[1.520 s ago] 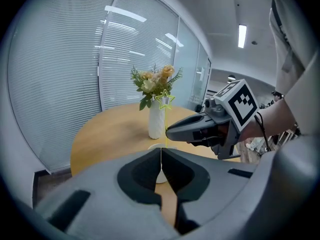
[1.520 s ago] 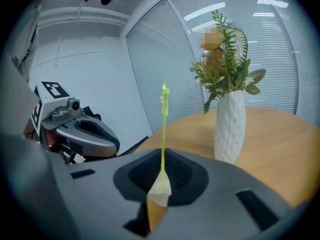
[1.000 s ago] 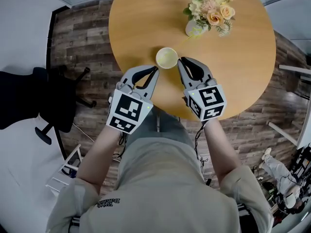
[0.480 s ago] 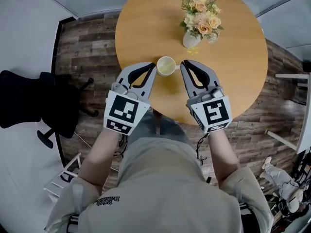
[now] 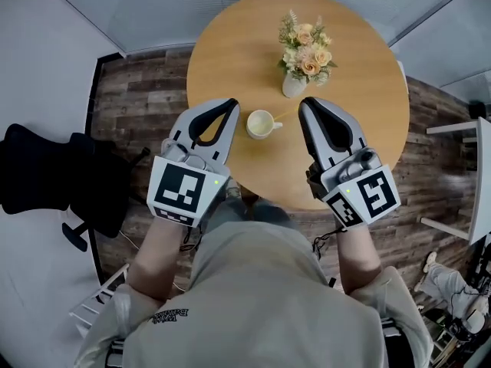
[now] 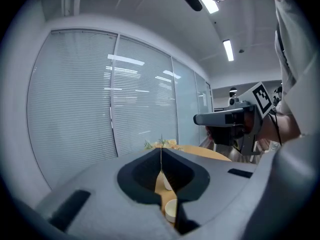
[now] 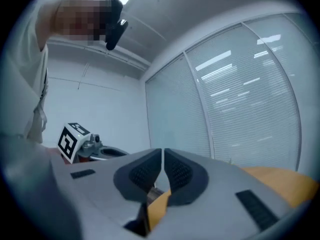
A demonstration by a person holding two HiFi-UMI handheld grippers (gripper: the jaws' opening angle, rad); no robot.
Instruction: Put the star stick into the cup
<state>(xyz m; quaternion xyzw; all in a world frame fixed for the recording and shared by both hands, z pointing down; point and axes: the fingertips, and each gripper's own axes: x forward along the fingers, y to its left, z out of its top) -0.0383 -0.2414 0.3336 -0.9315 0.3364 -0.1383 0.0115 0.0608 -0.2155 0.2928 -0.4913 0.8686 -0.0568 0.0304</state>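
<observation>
A pale cup [image 5: 261, 123] stands on the round wooden table [image 5: 230, 44], near its front edge. A thin yellowish stick [image 5: 287, 113], faint and small, seems to lie between the cup and the flower vase [image 5: 293, 87]. My left gripper [image 5: 229, 103] hangs left of the cup, shut and empty. My right gripper [image 5: 308, 102] hangs to the right of it, also shut with nothing held. In the left gripper view the jaws meet at the tips [image 6: 161, 153], with the cup [image 6: 171, 211] below them. In the right gripper view the jaws [image 7: 163, 156] stand almost closed.
The vase holds peach and cream flowers [image 5: 304, 46]. A black office chair [image 5: 54, 179] stands at the left on the wood floor. Glass walls with blinds [image 6: 85, 99] surround the room. White furniture [image 5: 479, 175] is at the right edge.
Both grippers have drawn back from the cup toward the person and moved apart. The head view has risen, so the table looks smaller and farther.
</observation>
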